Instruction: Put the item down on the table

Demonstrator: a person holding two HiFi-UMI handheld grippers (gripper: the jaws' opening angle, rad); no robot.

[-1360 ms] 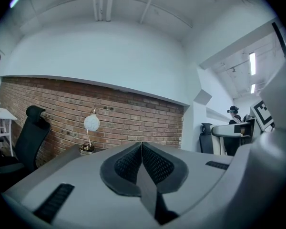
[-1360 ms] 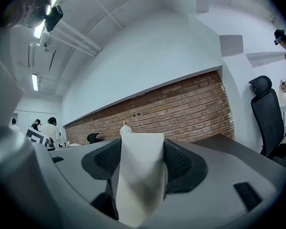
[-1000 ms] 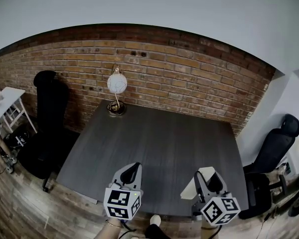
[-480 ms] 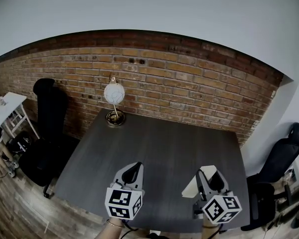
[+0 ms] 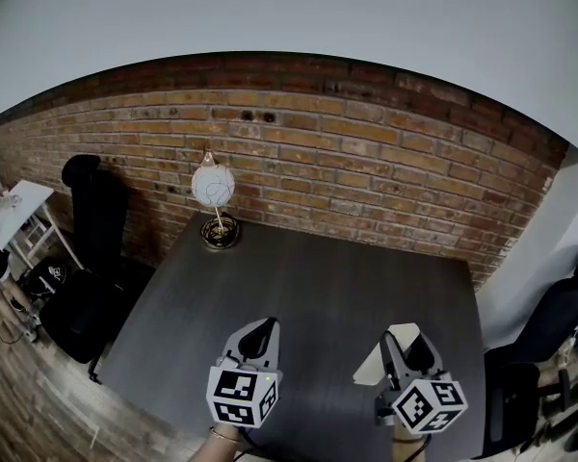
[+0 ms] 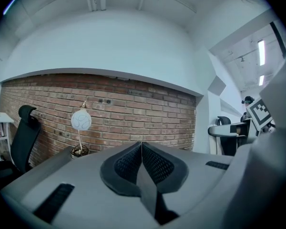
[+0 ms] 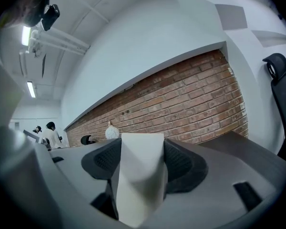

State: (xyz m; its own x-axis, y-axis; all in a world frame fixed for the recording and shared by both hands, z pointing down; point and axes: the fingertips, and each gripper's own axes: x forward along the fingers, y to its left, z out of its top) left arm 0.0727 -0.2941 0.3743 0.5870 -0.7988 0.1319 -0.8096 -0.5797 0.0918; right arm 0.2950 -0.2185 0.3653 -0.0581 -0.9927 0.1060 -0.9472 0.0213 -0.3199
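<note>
White block [image 7: 140,175] inside right tongs [image 7: 142,149]

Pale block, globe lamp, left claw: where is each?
pale block [image 7: 140,175], right gripper view, its front face.
globe lamp [image 5: 213,185], head view, its white globe.
left claw [image 6: 141,144], left gripper view, where the shut tips meet.

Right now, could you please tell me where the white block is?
The white block sits clamped in the right gripper, at the dark table's near right part in the head view.

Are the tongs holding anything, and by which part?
The right tongs clamp a pale block by its opposite sides; the left tongs are shut, empty.
</note>
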